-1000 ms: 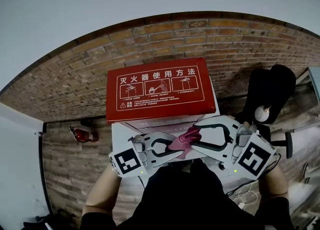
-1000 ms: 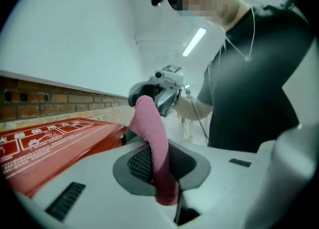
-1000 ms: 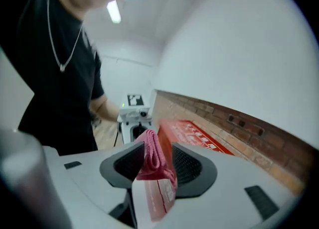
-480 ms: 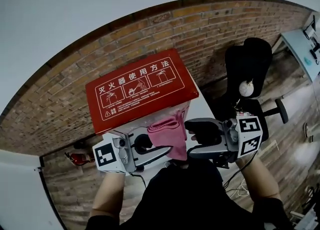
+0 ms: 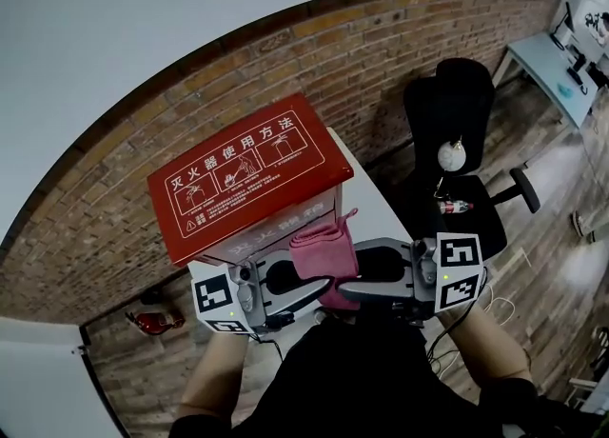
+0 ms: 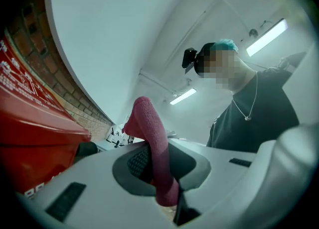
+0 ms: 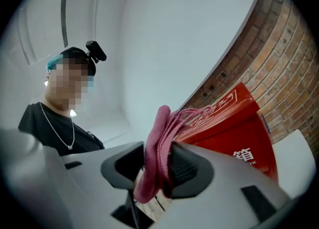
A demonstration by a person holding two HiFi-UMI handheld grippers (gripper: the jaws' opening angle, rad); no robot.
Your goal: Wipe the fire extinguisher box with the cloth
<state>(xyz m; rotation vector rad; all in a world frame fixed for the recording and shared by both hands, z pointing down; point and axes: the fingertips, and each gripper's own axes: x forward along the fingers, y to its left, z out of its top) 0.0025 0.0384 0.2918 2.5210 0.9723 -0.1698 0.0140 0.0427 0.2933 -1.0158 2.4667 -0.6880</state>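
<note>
Where fingers meet: pink cloth (image 5: 324, 251)
Left gripper (image 5: 319, 287): fingers clamped on cloth
Right gripper (image 5: 350, 285): fingers clamped too
Box (image 5: 249, 177): just beyond fingers

One box (image 5: 249, 174), one cloth (image 5: 324, 253), two tools (image 5: 319, 286) (image 5: 348, 286).

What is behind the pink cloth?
The fire extinguisher box is there. Its red top and a strip of its pale front show above the pink cloth. The part of the front straight behind the cloth is covered, so it cannot be seen.
</note>
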